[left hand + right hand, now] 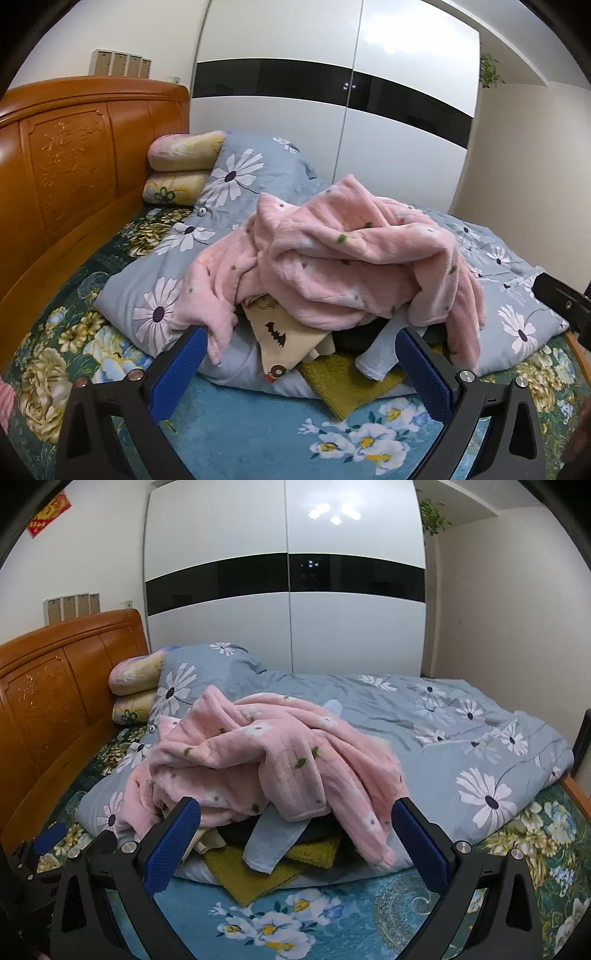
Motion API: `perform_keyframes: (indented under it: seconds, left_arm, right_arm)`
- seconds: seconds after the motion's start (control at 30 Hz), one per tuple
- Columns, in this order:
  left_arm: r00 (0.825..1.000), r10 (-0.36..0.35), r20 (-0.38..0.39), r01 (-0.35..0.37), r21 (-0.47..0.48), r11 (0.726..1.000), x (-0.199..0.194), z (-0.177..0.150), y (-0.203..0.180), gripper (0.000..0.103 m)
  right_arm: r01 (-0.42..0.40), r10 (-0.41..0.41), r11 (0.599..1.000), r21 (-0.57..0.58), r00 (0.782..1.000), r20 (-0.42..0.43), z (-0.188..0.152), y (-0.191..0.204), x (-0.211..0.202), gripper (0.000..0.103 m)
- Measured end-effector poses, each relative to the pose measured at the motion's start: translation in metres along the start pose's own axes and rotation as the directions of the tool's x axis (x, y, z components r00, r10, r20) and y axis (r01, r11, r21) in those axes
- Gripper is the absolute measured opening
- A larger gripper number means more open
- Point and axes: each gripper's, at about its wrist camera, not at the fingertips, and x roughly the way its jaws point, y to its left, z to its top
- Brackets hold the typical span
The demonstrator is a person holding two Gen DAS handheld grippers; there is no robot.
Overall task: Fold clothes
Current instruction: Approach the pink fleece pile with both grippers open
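A pile of clothes lies on the bed. On top is a crumpled pink fleece garment (pixel 332 266) with small flowers, also in the right wrist view (pixel 258 760). Under it lie a cream piece with a bat print (pixel 280 339), a light blue sleeve (pixel 380 350) (pixel 273 842) and an olive-yellow fabric (pixel 343 384) (pixel 255 871). My left gripper (pixel 301 354) is open and empty, just short of the pile. My right gripper (pixel 295 827) is open and empty in front of the pile. The right gripper's body shows at the right edge of the left wrist view (pixel 565 306).
A grey-blue daisy duvet (pixel 461 738) is bunched behind the pile. Two pillows (pixel 181 166) lean on the carved wooden headboard (pixel 74 166) at left. A teal floral bedsheet (pixel 332 915) lies in front. A white wardrobe (pixel 288 609) stands behind the bed.
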Motion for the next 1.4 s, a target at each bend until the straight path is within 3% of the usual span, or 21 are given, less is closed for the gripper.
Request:
perform_keyframes:
  seconds: [0.23, 0.53, 0.9, 1.4]
  left_arm:
    - [0.997, -0.009, -0.074, 0.010, 0.021, 1.000, 0.016, 0.010, -0.014, 0.103]
    - [0.998, -0.013, -0.057, 0.015, 0.029, 0.999, 0.034, 0.018, -0.027, 0.103]
    - [0.996, -0.005, -0.092, 0.010, 0.060, 0.998, 0.066, 0.022, -0.049, 0.103]
    - [0.995, -0.008, -0.097, 0.014, 0.055, 0.998, 0.078, 0.026, -0.056, 0.103]
  right_arm:
    - [-0.035, 0.037, 0.999, 0.042, 0.998, -0.059, -0.002, -0.010, 0.007, 0.103]
    - [-0.009, 0.008, 1.000, -0.010, 0.997, -0.078, -0.007, -0.005, 0.028, 0.103]
    - [0.008, -0.002, 0.999, 0.036, 0.986, -0.166, -0.012, -0.023, 0.068, 0.103]
    - [-0.014, 0.020, 0.999, 0.036, 0.980, -0.196, -0.007, -0.025, 0.089, 0.103]
